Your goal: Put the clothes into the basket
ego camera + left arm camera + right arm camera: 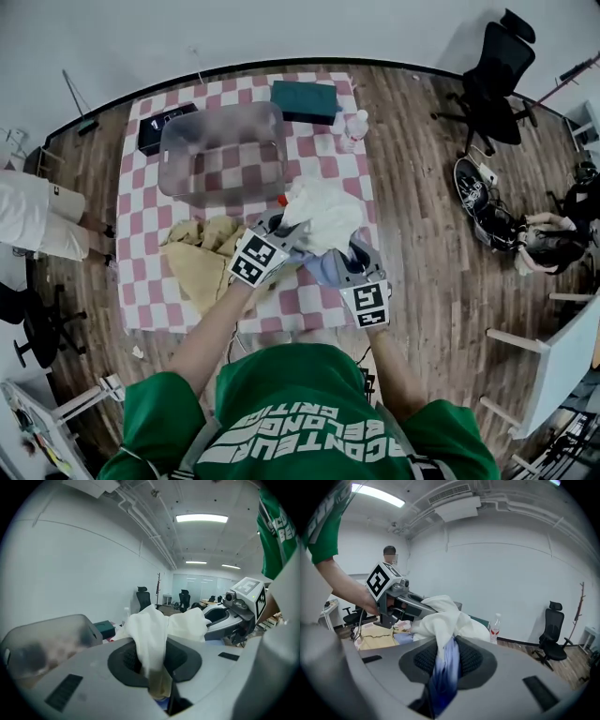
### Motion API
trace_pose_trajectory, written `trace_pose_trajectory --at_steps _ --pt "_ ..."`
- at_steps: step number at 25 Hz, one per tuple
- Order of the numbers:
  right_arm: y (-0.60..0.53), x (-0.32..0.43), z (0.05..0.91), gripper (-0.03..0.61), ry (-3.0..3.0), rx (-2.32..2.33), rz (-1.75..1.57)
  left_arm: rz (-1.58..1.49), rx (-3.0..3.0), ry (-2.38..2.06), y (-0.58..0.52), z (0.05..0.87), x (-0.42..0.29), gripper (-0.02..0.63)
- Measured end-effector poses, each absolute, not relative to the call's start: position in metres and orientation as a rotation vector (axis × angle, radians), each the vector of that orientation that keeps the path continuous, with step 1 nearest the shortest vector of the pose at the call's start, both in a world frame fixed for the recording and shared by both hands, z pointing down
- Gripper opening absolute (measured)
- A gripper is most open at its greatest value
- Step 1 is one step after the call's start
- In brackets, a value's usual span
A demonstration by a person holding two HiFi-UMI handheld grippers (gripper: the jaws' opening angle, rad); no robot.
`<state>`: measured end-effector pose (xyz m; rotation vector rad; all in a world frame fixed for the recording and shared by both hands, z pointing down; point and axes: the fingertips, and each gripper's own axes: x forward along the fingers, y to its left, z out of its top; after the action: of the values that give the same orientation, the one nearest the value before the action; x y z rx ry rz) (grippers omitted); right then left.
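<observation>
The white cloth [323, 214] hangs bunched up over the near middle of the counter [141, 234], with the basket [169, 155] just past it on the far side. My worry is that both grips are on thin folds. One could slip, and then the cloth drapes over the basket rim or swipes the bottle [354, 127] at the far right. The left gripper [278, 230] has its fingers [123, 659] pinching one end. The right gripper [339, 255] pinches the other end plus a blue piece [446, 672]. Tan clothes [202, 253] sit on the near left.
</observation>
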<state>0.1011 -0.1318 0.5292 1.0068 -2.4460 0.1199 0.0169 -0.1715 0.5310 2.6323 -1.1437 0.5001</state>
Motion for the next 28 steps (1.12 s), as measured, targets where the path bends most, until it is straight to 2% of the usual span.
trace_pose_trajectory --at_steps 16,28 --pt "-0.12 -0.013 0.377 0.092 -2.758 0.849 -0.187 0.306 2.74 -1.603 -0.117 0.356 -0.09 0.057" --pt "-0.112 -0.068 0.345 0.092 -2.85 0.71 -0.283 0.293 2.671 -1.784 -0.096 0.33 -0.136 0.057"
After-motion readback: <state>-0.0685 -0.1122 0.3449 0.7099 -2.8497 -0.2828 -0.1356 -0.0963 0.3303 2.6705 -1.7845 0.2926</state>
